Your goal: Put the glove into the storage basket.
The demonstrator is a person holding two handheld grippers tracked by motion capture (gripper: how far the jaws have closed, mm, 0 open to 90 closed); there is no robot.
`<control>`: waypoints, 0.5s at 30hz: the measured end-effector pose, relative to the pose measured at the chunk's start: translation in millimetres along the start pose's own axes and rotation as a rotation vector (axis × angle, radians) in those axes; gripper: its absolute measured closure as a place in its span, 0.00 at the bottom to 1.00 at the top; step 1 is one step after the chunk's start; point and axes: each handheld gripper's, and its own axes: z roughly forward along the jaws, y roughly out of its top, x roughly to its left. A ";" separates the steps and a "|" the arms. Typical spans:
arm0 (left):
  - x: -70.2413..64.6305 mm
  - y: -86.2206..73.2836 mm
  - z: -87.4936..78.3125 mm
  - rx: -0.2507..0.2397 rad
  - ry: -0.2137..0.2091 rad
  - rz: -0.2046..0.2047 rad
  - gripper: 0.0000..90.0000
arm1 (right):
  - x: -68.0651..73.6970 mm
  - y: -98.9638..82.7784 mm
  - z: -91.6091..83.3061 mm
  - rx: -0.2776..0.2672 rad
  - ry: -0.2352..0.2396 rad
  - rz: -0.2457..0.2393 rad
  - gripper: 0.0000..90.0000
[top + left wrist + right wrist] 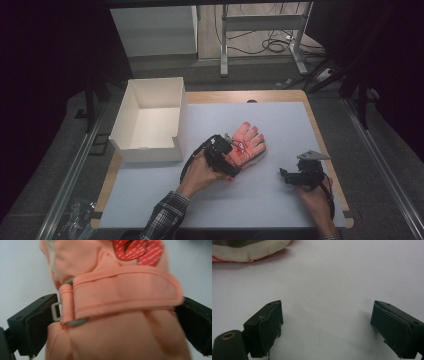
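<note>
A salmon-pink glove (248, 141) lies palm-side up in the middle of the white mat (285, 125), fingers pointing away to the right. My left gripper (233, 161) is at its cuff end. In the left gripper view the cuff (120, 337) with its strap (125, 295) and grey buckle (56, 311) sits between the two widely spread jaws, so the left gripper (116, 315) is open around it. My right gripper (285, 176) rests low over the mat to the right of the glove, and its own view shows the right gripper (327, 315) open on bare mat, a glove edge (249, 250) at top left.
An open white cardboard box (147, 152) stands on the table's left side, just left of the left hand. The wooden table edge (321, 135) frames the mat. Beyond the table are metal desk legs and cables on the floor.
</note>
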 end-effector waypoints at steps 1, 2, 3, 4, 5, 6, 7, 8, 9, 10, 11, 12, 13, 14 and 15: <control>-0.2 0.0 3.7 0.006 0.002 -0.001 0.00 | 0.0 0.0 0.0 0.000 0.000 0.000 0.12; -0.5 0.1 7.2 0.014 0.007 0.001 0.00 | 0.0 0.0 0.0 0.000 0.000 0.000 0.12; -0.4 0.2 10.1 0.023 0.007 0.005 0.00 | -0.1 0.0 0.0 0.000 0.000 0.000 0.12; -0.6 0.3 12.5 0.026 0.004 0.000 0.00 | -0.1 0.0 0.0 0.000 0.000 0.000 0.12; -0.4 0.3 15.0 0.029 0.002 -0.001 0.00 | 0.0 0.0 0.0 0.000 0.001 0.001 0.12; -0.4 0.4 16.4 0.031 0.002 -0.003 0.00 | 0.0 0.0 0.0 0.000 0.001 0.001 0.12; 0.4 0.4 20.0 0.039 0.003 -0.010 0.00 | 0.0 0.0 0.0 0.000 0.000 0.000 0.12; 0.8 0.0 22.3 0.047 0.003 -0.012 0.00 | -0.1 0.0 0.1 0.000 0.001 0.000 0.12; 0.8 0.0 22.3 0.047 0.003 -0.012 0.00 | -0.1 0.0 0.1 0.000 0.001 0.000 0.12; 0.8 -0.6 25.2 0.056 0.005 -0.014 0.00 | -0.1 0.0 0.1 0.000 0.001 0.000 0.12; 0.4 -1.9 29.9 0.069 0.008 -0.013 0.00 | -0.1 0.0 0.1 0.000 0.001 0.000 0.12; -0.1 -2.5 30.9 0.069 0.009 -0.015 0.00 | -0.1 0.0 0.1 0.000 0.001 0.000 0.12; -0.1 -2.5 30.9 0.069 0.009 -0.015 0.01 | -0.1 0.0 0.1 0.000 0.001 0.000 0.12; -0.8 -2.8 31.5 0.069 0.013 -0.017 0.01 | -0.1 0.0 0.1 0.000 0.001 0.000 0.12; -4.1 -2.2 31.3 0.089 0.041 0.002 0.03 | 0.0 0.0 0.0 0.000 0.001 0.001 0.12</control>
